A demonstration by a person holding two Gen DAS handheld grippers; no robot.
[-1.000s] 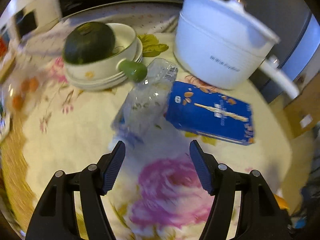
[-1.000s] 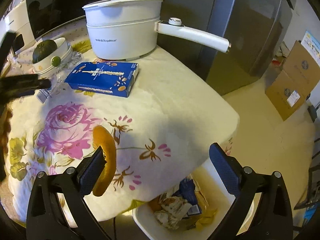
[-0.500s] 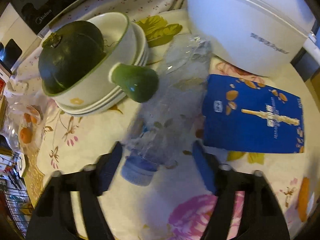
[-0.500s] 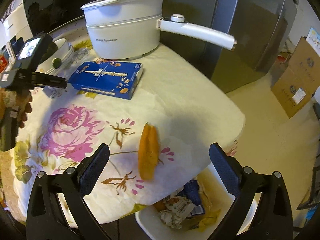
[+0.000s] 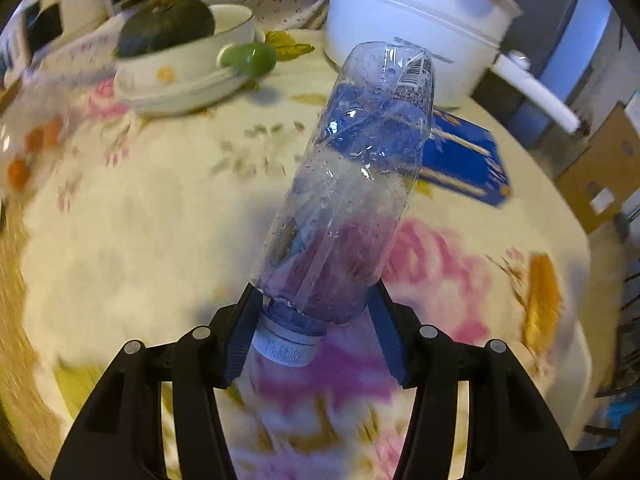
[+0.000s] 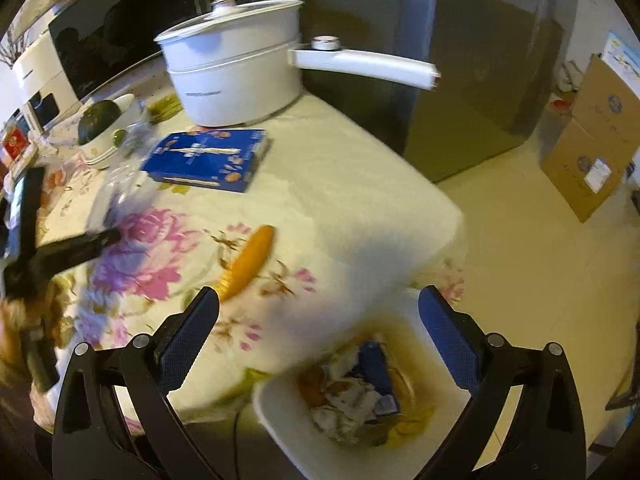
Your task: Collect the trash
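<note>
Little can be read. A barcode w/ fine print is seen on the clear label of the plastic bottle (image 5: 352, 184), upper end; digits not legible. Grey brand lettering is printed on the side of the white electric pot (image 6: 236, 80) at the tablecloth's far edge, too blurred to be spelled out. White text and a logo are carried by the blue box (image 6: 208, 160) beside the pot; unreadable. Labels on the cardboard boxes (image 6: 596, 140), floor, right: illegible.

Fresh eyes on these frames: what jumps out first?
The clear plastic bottle dominates the left wrist view, gripped near its cap in the left claw. In the right wrist view, the open right claw hangs over a trash bin, an orange peel on the floral tablecloth.
</note>
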